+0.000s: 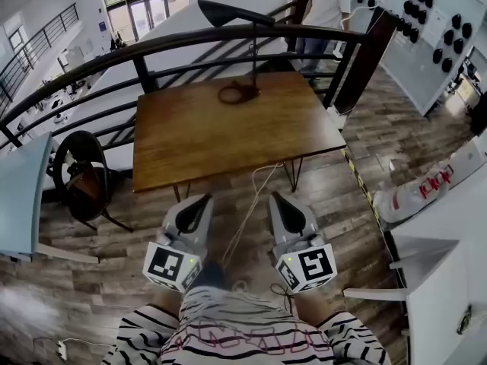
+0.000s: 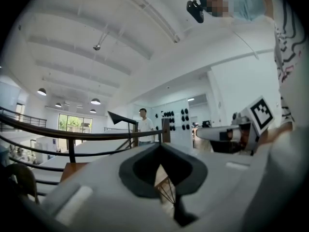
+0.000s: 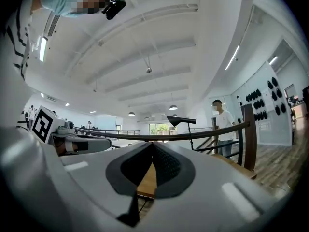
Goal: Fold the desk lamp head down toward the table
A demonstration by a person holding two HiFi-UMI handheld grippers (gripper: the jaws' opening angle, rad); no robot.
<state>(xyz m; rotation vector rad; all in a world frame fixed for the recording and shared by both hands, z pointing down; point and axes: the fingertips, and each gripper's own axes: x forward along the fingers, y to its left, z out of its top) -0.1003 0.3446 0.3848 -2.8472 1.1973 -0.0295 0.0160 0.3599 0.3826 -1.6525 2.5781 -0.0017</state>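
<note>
A black desk lamp stands at the far edge of the brown wooden table; its round base rests on the top. A thin stem rises to the flat head, which juts out level to the left. The lamp head also shows in the left gripper view, and the same head in the right gripper view. My left gripper and right gripper are held side by side, level, short of the table's near edge, well away from the lamp. Both are shut with nothing between the jaws.
A dark railing curves behind the table. A black chair stands at the left, and a white cable runs off the table's near edge. A person stands beyond the railing. White furniture fills the right side.
</note>
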